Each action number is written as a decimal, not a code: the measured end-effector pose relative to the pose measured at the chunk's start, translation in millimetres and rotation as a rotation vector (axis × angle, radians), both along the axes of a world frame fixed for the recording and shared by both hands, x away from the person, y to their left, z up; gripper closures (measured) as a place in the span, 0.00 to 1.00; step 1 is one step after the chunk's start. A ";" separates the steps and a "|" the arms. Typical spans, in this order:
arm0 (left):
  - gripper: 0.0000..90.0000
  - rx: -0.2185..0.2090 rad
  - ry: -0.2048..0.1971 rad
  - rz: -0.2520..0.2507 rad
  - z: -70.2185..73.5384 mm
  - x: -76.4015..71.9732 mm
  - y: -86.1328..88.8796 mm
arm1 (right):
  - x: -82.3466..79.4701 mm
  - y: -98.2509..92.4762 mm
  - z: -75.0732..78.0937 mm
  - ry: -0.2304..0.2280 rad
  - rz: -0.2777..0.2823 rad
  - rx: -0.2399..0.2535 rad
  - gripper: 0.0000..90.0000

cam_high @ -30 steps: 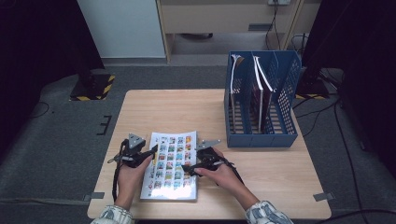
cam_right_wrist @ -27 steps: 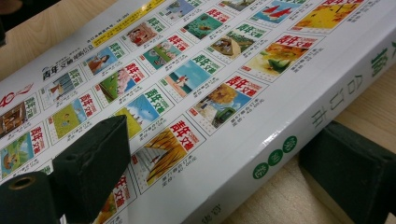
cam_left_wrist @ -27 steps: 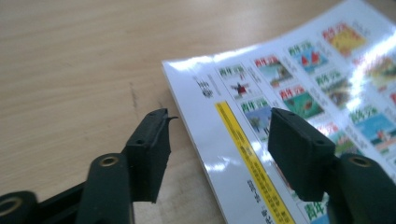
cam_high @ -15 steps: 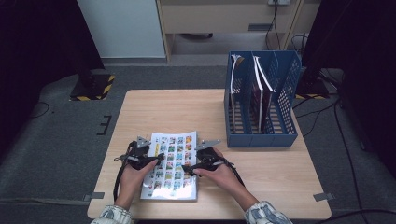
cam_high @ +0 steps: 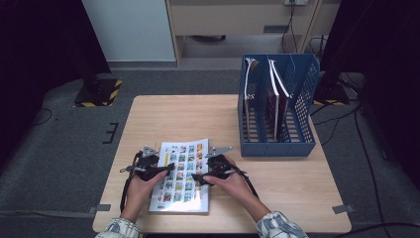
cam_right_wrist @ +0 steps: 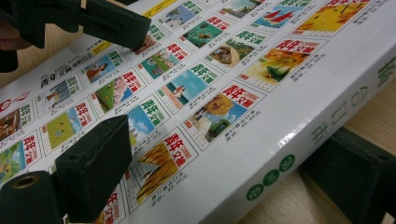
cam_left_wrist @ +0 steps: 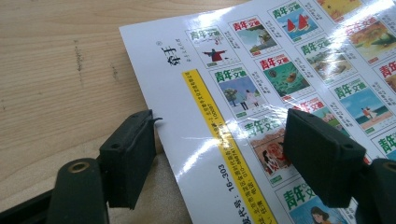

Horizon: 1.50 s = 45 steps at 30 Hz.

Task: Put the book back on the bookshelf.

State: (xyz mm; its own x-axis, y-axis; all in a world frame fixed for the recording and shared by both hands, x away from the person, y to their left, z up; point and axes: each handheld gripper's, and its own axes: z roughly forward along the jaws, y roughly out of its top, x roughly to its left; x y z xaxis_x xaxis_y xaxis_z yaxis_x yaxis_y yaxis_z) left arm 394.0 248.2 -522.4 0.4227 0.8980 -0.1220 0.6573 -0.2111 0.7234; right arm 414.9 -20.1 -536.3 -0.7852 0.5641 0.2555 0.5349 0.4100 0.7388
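While the book (cam_high: 182, 176) lies flat on the table (cam_high: 163, 119), the left gripper (cam_left_wrist: 219, 154) has just been opening, jaws spread astride its edge. The right gripper (cam_right_wrist: 229, 163) pinches the book's spine side, one jaw above, one beneath.

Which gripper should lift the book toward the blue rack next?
Probably the right gripper: its jaws straddle the book's spine, nearer the blue rack. The left gripper is open over the far edge.

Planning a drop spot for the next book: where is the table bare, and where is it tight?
Bare: the far-left stretch of the table beyond the book, left of the blue file rack, and the near-right corner in front of the rack. Crowded: near-left, where the left gripper and right gripper flank the book.
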 end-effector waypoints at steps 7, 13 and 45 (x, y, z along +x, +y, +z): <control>0.28 -0.010 0.003 0.000 -0.6 0.2 0.9 | 5.8 9.4 5.6 0.012 0.025 -0.004 0.20; 0.27 -0.011 0.004 0.002 -0.8 0.5 1.1 | 7.8 18.1 12.7 0.033 0.087 -0.013 0.26; 0.29 0.009 0.005 0.003 1.6 0.6 0.3 | 17.0 29.5 19.5 0.101 0.059 0.003 0.16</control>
State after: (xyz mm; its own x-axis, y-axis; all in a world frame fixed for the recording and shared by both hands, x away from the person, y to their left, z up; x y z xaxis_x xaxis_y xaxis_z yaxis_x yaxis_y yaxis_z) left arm 394.6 248.5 -520.8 0.4196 0.9002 -0.1163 0.6617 -0.2156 0.7181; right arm 431.9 9.5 -516.7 -0.7870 0.5169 0.3368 0.5818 0.4402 0.6839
